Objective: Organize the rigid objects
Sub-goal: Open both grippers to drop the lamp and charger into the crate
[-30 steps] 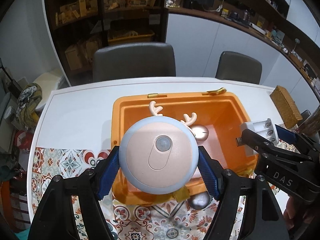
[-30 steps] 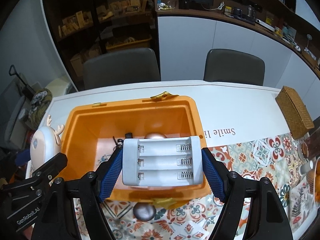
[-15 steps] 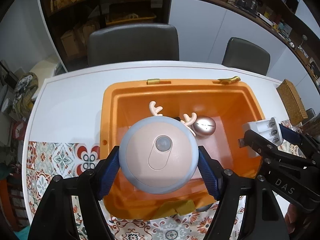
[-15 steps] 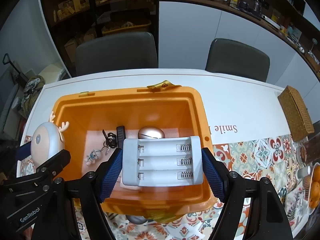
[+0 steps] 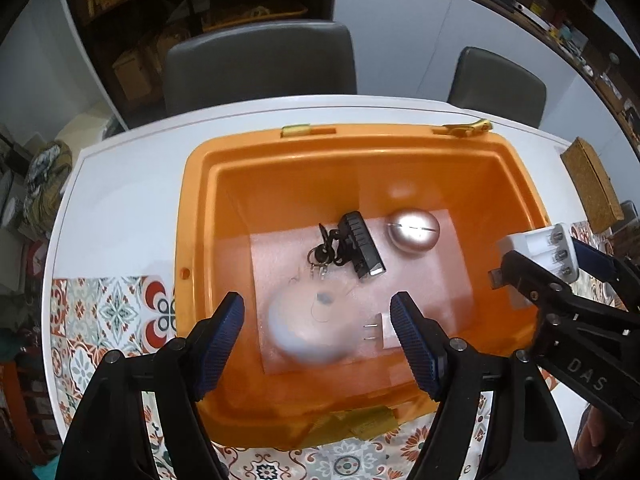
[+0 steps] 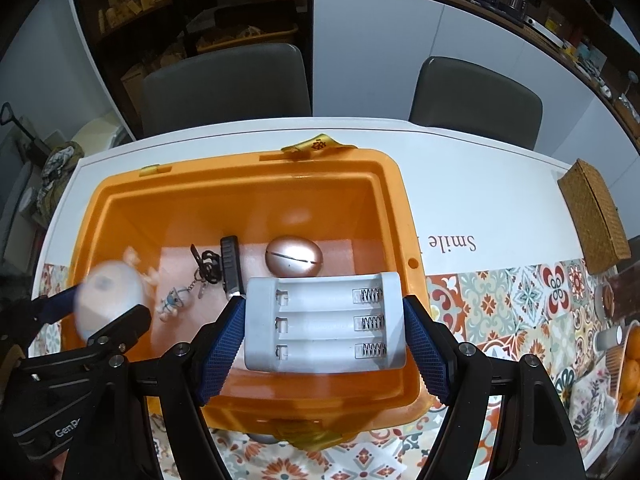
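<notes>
An orange bin (image 5: 200,216) (image 6: 394,184) stands on the white table. My left gripper (image 5: 318,334) is open over the bin's near left part. Below it the round deer night light (image 5: 308,330) (image 6: 108,294) is a blur, falling into the bin. My right gripper (image 6: 324,322) is shut on a white battery charger (image 6: 324,322) (image 5: 540,246) above the bin's near right rim. Inside the bin lie a black car key with keyring (image 5: 358,246) (image 6: 230,266), a rose-gold egg-shaped object (image 5: 412,230) (image 6: 294,256) and a white plug adapter (image 5: 382,332).
Two grey chairs (image 5: 260,68) (image 6: 476,98) stand behind the table. A woven box (image 6: 594,216) sits at the right. A patterned cloth (image 6: 520,300) covers the near table. A bowl of oranges (image 6: 628,364) is at the far right edge.
My left gripper has opened and let go of the deer night light, which drops into the bin. Both grippers have moved further over the bin. The right still holds the charger.
</notes>
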A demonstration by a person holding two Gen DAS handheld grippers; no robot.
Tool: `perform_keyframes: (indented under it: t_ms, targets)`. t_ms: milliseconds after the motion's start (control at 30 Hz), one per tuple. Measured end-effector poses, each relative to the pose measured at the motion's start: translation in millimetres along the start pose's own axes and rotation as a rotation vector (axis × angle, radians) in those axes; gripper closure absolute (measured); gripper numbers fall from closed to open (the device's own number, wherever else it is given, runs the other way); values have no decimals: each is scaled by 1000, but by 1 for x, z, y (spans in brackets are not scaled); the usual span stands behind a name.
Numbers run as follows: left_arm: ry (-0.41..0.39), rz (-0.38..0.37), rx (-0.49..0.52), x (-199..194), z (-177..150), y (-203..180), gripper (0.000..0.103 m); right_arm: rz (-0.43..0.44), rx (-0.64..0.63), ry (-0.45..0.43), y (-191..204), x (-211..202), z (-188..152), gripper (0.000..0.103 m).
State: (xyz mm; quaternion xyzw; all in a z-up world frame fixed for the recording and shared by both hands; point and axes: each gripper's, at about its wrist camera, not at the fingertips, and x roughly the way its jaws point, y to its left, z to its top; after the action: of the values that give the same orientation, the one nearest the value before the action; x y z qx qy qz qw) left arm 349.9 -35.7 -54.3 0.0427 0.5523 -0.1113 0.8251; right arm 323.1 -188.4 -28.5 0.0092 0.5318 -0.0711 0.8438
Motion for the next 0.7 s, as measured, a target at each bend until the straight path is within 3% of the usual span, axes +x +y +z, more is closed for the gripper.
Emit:
perform_keyframes:
  t_ms: [367,700]
  targets:
    - [-65,139,0,-25,-6,6,14,1,-2,1,1,-4,-3,26]
    - [-82,152,-55,-38,-25,23,10,-30,-18,-31,6,-13,-8,21]
